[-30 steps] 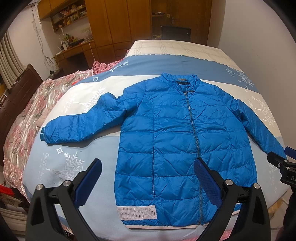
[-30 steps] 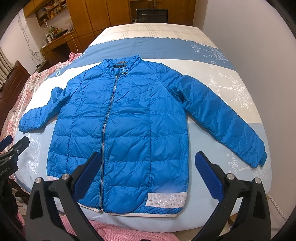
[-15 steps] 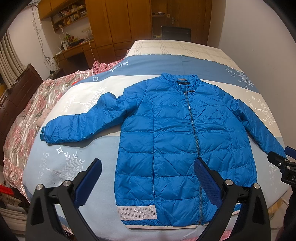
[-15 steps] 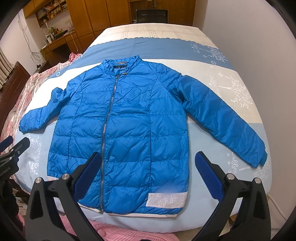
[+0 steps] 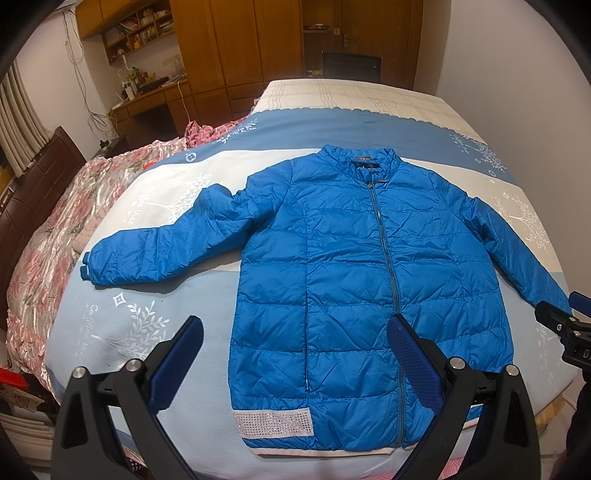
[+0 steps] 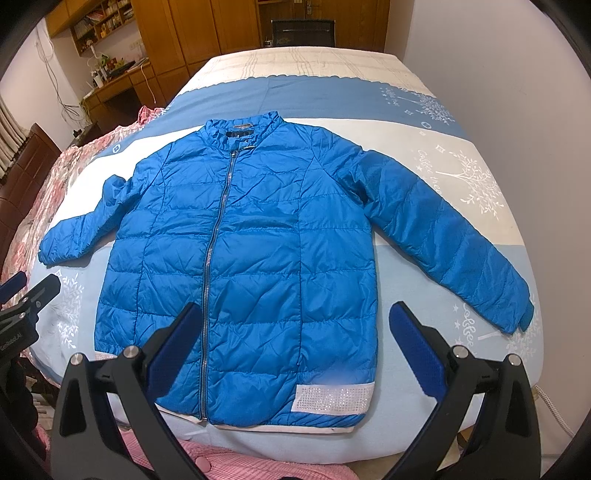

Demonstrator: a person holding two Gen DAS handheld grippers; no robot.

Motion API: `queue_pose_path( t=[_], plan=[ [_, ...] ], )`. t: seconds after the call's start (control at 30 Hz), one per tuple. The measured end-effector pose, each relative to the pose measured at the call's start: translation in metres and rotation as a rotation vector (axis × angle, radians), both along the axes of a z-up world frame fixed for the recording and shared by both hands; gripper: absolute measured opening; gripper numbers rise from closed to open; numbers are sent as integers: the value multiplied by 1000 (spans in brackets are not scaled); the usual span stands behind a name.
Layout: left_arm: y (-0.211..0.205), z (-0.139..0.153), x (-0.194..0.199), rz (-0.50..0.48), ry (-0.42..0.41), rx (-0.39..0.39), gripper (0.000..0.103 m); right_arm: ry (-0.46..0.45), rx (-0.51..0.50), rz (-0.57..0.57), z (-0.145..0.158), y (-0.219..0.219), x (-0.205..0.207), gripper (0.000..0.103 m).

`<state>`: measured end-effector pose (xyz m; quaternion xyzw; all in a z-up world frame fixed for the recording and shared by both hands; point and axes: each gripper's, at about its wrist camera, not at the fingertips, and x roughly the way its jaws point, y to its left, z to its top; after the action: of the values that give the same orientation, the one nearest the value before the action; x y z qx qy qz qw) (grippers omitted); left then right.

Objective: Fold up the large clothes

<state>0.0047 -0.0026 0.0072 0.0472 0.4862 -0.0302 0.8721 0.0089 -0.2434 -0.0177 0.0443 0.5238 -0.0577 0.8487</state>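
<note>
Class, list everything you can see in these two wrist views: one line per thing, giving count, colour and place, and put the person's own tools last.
jacket: 1, blue, zipped, flat face-up on the bed, sleeves spread
hem patches: 2, white studded, one at each lower front corner
bed cover: 1, blue and white bands with tree prints, under the jacket
quilt: 1, pink floral, along the bed's left side
wardrobe: 1, brown wood, beyond the bed
desk: 1, brown wood, far left, cluttered
chair: 1, dark, at the bed's far end
left claw: 1, black with blue pads, open above the hem
right claw: 1, black with blue pads, open above the hem
</note>
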Motion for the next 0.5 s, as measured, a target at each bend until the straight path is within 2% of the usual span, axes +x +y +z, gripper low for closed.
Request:
queue_pose_path(
  t=[0.5],
  plan=[
    [0, -2, 1, 0, 3, 5, 99, -2, 8, -7, 0, -4, 2, 100]
  ],
)
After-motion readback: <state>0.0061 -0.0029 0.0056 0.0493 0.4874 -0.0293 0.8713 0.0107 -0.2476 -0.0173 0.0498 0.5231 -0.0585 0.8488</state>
